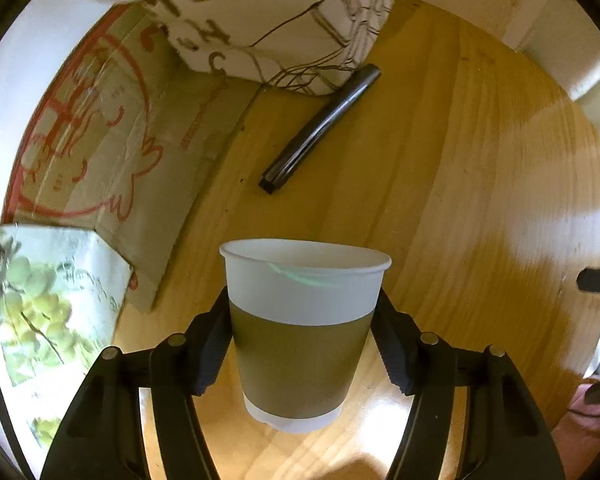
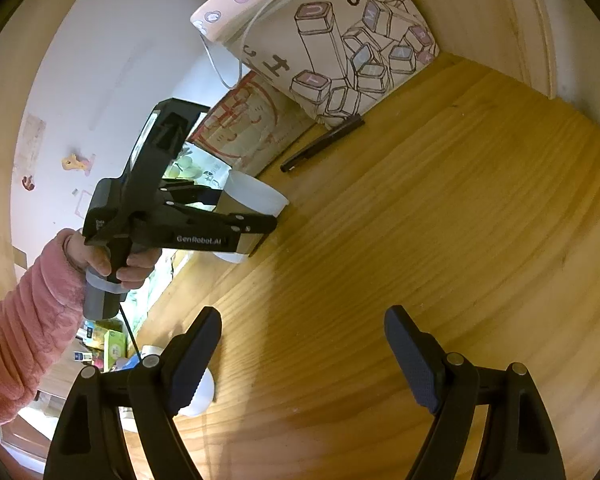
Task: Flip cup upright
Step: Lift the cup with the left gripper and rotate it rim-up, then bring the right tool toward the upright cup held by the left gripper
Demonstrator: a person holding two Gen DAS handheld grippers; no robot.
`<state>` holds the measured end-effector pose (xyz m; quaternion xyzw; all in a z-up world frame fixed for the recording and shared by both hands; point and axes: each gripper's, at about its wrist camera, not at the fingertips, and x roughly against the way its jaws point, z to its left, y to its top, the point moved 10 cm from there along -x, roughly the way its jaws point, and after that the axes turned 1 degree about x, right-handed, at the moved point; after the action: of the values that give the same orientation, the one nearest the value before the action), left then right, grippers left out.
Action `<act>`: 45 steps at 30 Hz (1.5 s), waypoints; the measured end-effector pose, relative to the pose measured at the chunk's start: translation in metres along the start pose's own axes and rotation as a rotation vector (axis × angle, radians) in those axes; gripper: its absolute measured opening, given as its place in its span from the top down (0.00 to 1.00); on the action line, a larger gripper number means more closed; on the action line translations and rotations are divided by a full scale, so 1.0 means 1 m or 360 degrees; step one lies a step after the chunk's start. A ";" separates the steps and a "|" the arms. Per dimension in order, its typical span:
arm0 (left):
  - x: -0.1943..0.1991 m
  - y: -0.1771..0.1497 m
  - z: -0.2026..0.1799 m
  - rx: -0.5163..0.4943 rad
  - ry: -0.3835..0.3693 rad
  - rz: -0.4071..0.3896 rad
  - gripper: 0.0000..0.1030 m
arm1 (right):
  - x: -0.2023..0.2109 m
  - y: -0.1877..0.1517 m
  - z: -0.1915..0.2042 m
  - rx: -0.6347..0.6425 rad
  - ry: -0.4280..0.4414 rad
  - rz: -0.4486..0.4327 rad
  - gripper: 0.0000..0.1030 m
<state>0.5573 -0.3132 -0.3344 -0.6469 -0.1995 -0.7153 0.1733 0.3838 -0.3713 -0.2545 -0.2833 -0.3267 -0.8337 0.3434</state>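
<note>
The left gripper clamps one white paper cup with a brown sleeve, mouth up, above the wooden table; its inside is hidden. The right gripper gapes open, holding nothing. Beyond lie one black pen and one printed paper bag.

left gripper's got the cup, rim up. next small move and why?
Probably lower it straight down, then release. The left gripper is shut on the paper cup at its brown sleeve, with the rim up. In the right wrist view the cup seems tilted over the wooden table; whether its base touches is unclear. The right gripper is open and apart from it.
</note>
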 end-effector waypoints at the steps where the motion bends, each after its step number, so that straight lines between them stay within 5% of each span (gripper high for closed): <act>1: 0.000 -0.002 0.001 0.0032 -0.0011 0.0009 0.35 | -0.001 0.000 0.000 -0.0001 0.0001 0.0009 0.18; 19: 0.054 -0.076 0.026 0.0665 -0.0356 -0.0098 0.36 | 0.000 -0.012 0.033 0.0139 0.0093 0.0153 0.18; 24: 0.082 -0.118 0.000 0.0859 -0.0434 -0.0157 0.35 | 0.005 -0.024 0.050 0.0176 0.0128 0.0187 0.18; 37: 0.109 -0.226 -0.017 0.1187 -0.0511 -0.0159 0.35 | 0.010 -0.088 0.119 0.0327 0.0207 0.0268 0.18; 45: 0.115 -0.286 -0.035 0.1239 -0.0502 -0.0164 0.35 | 0.009 -0.150 0.168 0.0411 0.0267 0.0321 0.18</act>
<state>0.3708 -0.0841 -0.2402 -0.6239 -0.5109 -0.4866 0.3362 0.3065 -0.1675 -0.1959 -0.1976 -0.3711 -0.7669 0.4848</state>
